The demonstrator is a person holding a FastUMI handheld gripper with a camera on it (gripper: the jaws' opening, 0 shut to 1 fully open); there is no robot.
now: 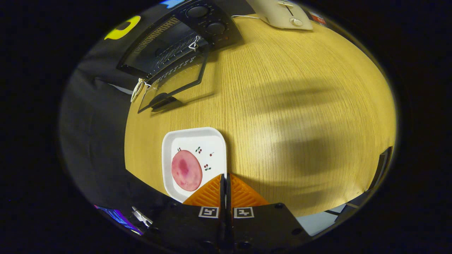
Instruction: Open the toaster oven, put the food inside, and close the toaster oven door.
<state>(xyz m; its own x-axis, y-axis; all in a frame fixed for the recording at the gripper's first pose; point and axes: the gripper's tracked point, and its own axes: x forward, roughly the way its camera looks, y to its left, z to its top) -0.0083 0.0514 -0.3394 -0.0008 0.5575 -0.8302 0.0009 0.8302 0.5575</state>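
Observation:
A black toaster oven (176, 38) stands at the far left of the wooden table, its glass door (174, 83) folded down open, with a white cord loop at the door's corner. A round pink slice of food (186, 170) lies on a white square plate (215, 141) just ahead and left of my fingers. My gripper (225, 176) is shut with nothing between its fingers, its tips over the plate's near right edge, above the table.
A cream pop-up toaster (282, 14) sits at the far end of the table (300, 106), to the right of the oven. Black cloth hangs along the table's left side. The table's near edge runs just behind my fingers.

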